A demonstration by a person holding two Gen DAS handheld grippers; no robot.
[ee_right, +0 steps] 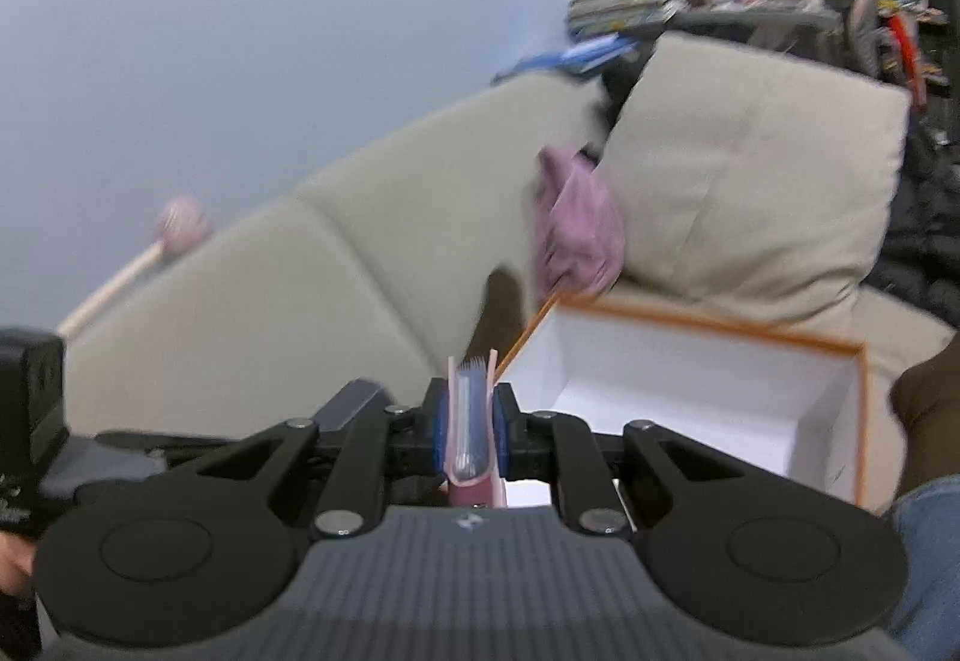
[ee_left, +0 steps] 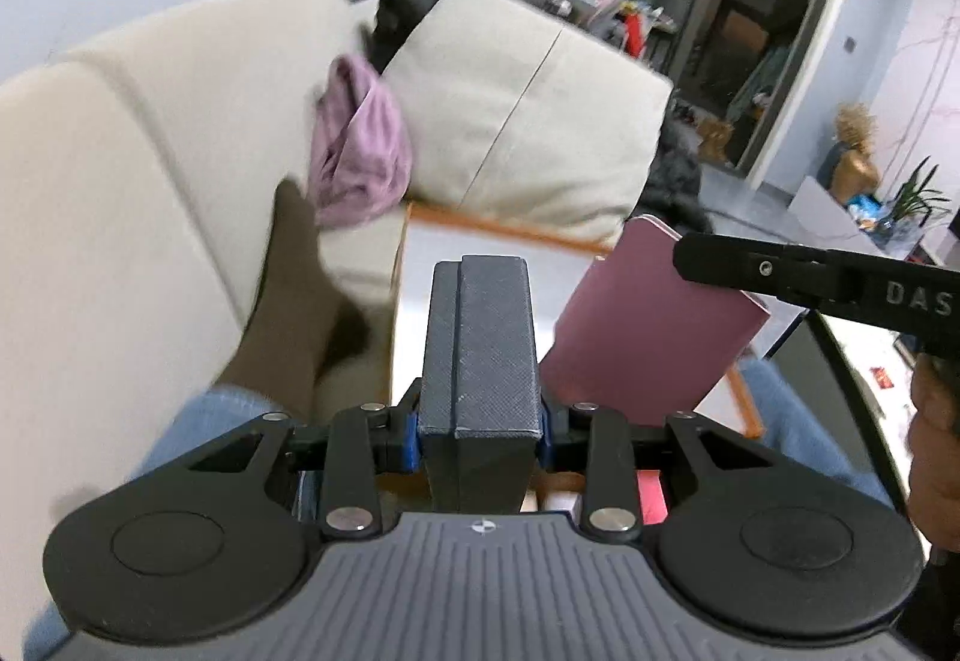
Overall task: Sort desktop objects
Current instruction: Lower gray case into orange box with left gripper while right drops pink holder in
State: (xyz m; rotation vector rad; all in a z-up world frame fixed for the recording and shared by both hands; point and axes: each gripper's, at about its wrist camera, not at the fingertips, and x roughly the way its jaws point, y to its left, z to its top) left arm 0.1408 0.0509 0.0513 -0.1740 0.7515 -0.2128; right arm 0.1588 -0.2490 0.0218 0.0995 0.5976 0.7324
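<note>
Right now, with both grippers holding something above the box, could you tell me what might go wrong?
1. The right gripper pinches the pink notebook near one edge only; it may pivot or slip out.
2. The dark case, clamped in the left gripper, stands close beside the notebook; they could collide.
3. Either could miss the orange-rimmed box and land on the sofa.

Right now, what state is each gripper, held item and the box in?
Left gripper: shut on a dark grey case, held upright.
Right gripper: shut on a pink notebook, spine toward the camera.
Pink notebook, seen from the left wrist: tilted, above the box.
White box with orange rim: open; the visible interior is bare.
</note>
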